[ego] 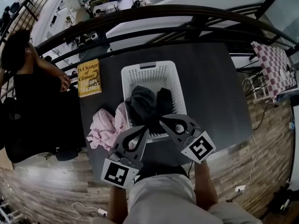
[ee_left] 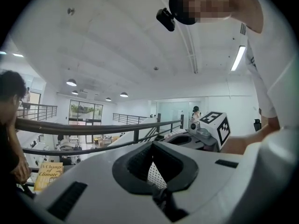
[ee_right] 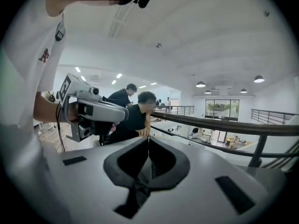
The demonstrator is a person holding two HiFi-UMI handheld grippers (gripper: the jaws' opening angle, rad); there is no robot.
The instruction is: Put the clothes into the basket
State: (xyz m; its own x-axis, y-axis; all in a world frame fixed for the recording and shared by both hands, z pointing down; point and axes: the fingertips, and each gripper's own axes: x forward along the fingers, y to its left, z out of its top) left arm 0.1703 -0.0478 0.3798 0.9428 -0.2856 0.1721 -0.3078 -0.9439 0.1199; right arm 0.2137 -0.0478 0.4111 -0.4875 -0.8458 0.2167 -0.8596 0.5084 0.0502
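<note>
The left gripper [ego: 144, 130] and right gripper [ego: 162, 121] hover at lower centre, both with jaws pressed together and empty. Dark clothes [ego: 147, 104] lie in the basket [ego: 148, 68] — pink clothes [ego: 105, 127] sit just left.

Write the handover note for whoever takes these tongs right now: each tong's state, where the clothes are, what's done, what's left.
Left tongs: shut, empty, raised at the near rim of the white basket.
Right tongs: shut, empty, beside them over the same rim.
Dark clothes: inside the basket.
Pink garment: bunched on the table, against the basket's left side.
Done: dark clothes are in.
Left: the pink garment still needs to go into the basket.
</note>
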